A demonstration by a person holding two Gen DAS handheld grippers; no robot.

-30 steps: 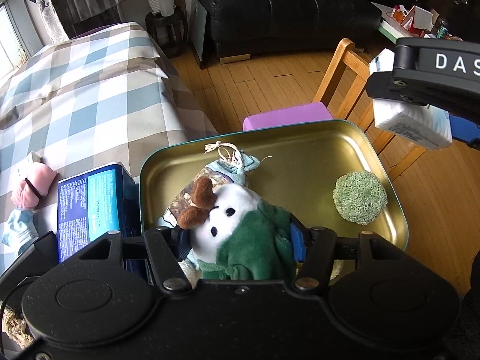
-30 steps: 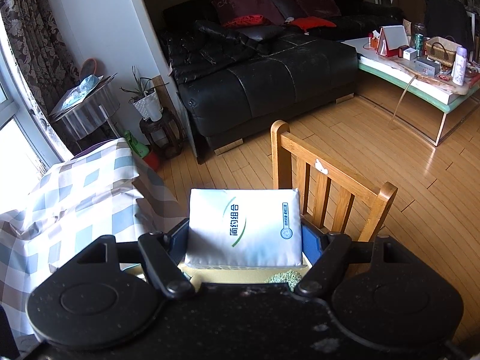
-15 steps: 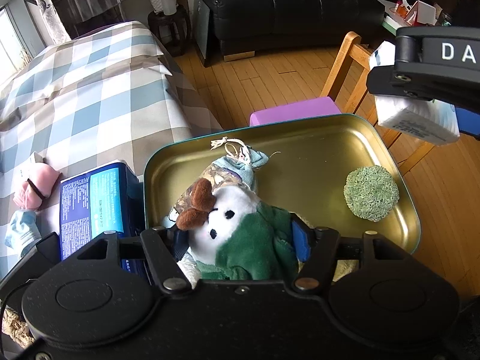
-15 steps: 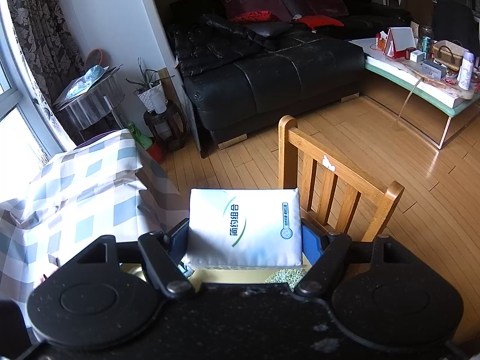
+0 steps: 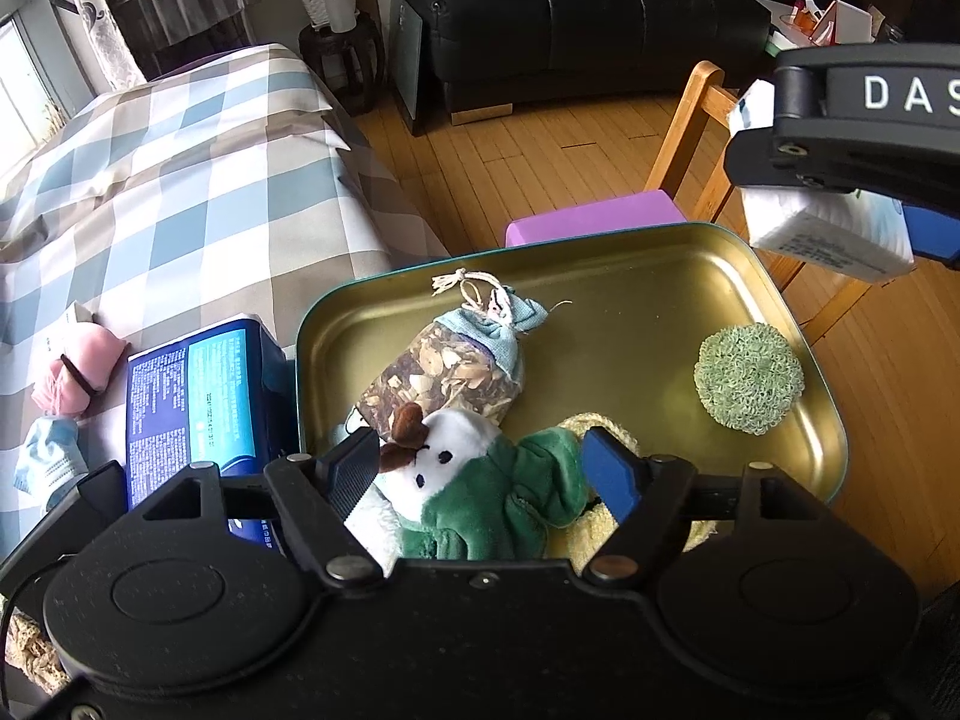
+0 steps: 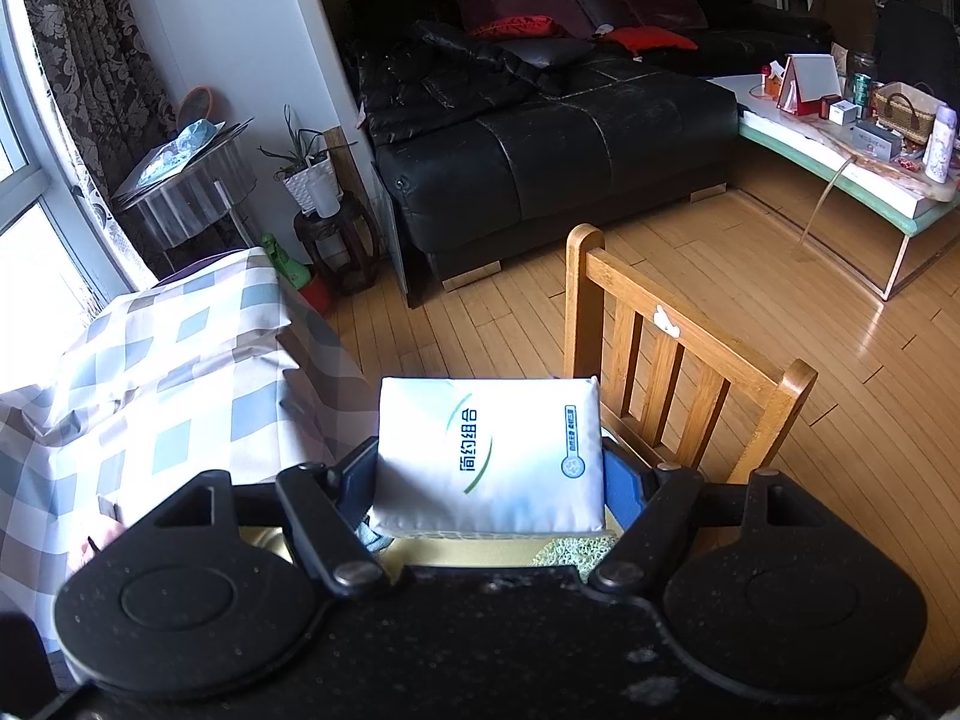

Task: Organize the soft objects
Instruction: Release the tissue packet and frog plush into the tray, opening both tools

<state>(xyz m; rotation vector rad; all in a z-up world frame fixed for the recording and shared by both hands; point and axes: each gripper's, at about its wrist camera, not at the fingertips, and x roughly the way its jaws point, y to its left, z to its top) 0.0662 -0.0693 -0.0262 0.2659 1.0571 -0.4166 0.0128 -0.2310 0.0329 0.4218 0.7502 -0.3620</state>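
The plush toy (image 5: 480, 498), white-faced in green cloth, lies at the near edge of the gold tin tray (image 5: 648, 276). The left gripper (image 5: 486, 468) points steeply down over it, its jaws opening: the plush sits between them, the right pad clear of it. At the toy's 12 o'clock a drawstring sachet (image 5: 456, 366) touches it; a green scrubber (image 5: 749, 378) lies at 3 o'clock, well apart, and the tray's far half is bare. Only the left view shows the tray's contents, the blue pack (image 5: 198, 396) and the pink bundle (image 5: 78, 366) at 9 o'clock. The right gripper (image 6: 489, 480) is clamped on a white tissue pack (image 6: 489, 456) above the tray's right corner; its view adds the wooden chair (image 6: 672, 360) and open floor beyond.
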